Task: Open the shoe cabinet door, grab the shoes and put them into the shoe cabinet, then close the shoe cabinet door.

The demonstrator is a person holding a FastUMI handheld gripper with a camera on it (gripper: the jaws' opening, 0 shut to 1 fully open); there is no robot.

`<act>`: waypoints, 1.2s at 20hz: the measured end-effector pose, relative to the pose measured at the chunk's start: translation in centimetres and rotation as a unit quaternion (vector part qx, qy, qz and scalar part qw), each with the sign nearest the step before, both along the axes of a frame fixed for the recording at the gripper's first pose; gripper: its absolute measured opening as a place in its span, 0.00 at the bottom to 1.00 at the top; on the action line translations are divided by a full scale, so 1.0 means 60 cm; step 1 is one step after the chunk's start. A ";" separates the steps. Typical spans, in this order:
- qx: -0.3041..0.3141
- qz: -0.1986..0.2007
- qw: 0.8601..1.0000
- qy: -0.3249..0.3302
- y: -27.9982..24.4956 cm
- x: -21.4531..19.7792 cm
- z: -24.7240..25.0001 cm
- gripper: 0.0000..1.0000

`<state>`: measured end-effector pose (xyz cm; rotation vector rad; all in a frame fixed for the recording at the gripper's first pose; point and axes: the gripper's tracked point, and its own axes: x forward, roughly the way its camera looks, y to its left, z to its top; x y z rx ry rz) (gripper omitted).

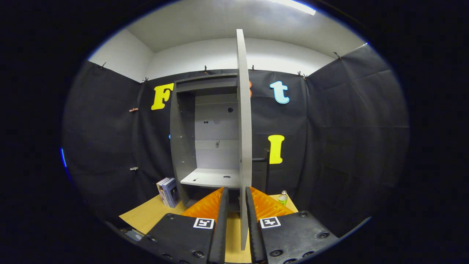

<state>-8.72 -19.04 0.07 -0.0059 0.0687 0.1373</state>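
Booth, gripper view, listed left to right.

Two upright books with pale and blue-grey covers: standing side by side on the tan wooden tabletop, just left of the cabinet's foot, spines toward the camera.

Tall grey shoe cabinet, flat-panel build: upright, long axis vertical, open front facing the camera, set against the black cloth wall. The upper compartment shows a pale back panel with a few small dark holes and a pale shelf as its floor; nothing large rests on the shelf, only small dark marks. The space under the shelf is dark and its contents cannot be made out.

Grey cabinet door: swung out, seen edge-on, long axis vertical, its thin edge pointing straight at the camera. A dark handle projects from its right face.

Gripper: fingers parted, one on each side of the door's lower edge, a narrow gap visible on both sides; whether either touches the panel cannot be told.

Small bottle, green with white cap: upright on the tabletop, right of the door, beyond the right finger.
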 end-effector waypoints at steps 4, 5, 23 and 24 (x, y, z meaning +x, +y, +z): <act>0.001 0.040 0.999 0.035 0.052 -0.018 -0.060 0.30; 0.002 0.050 0.998 0.045 0.063 -0.018 -0.072 0.31; -0.011 0.043 0.972 0.231 0.241 0.052 -0.410 0.31; -0.016 0.036 0.970 0.241 0.247 0.056 -0.435 0.31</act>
